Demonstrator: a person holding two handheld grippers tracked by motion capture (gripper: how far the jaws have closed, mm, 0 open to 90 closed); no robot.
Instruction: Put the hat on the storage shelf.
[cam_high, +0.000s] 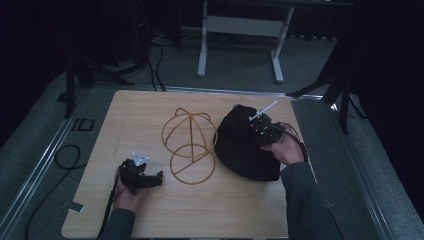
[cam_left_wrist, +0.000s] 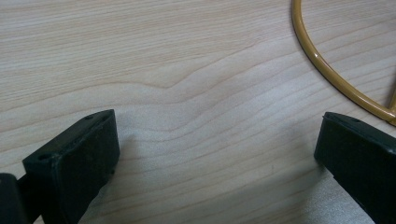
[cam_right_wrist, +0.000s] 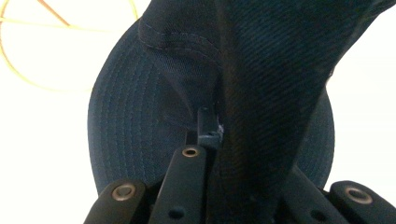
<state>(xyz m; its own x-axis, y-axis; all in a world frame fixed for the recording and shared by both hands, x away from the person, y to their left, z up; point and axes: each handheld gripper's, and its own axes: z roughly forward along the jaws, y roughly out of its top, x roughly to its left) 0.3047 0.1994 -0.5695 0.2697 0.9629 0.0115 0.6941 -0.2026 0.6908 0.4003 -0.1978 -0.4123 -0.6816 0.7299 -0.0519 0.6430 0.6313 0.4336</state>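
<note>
A dark navy cap lies on the right half of the wooden table. My right gripper sits over it, shut on a fold of the cap's fabric; the cap's stitched brim spreads out below the jaws. To the cap's left stands a gold wire hat stand, a dome of hoops on a ring base. My left gripper rests low on the table just left of that ring, open, with bare wood between its jaws and the gold ring curving past at the upper right.
Black cables trail on the grey floor left of the table. A white desk frame stands beyond the far edge, and dark stand legs rise at both far corners.
</note>
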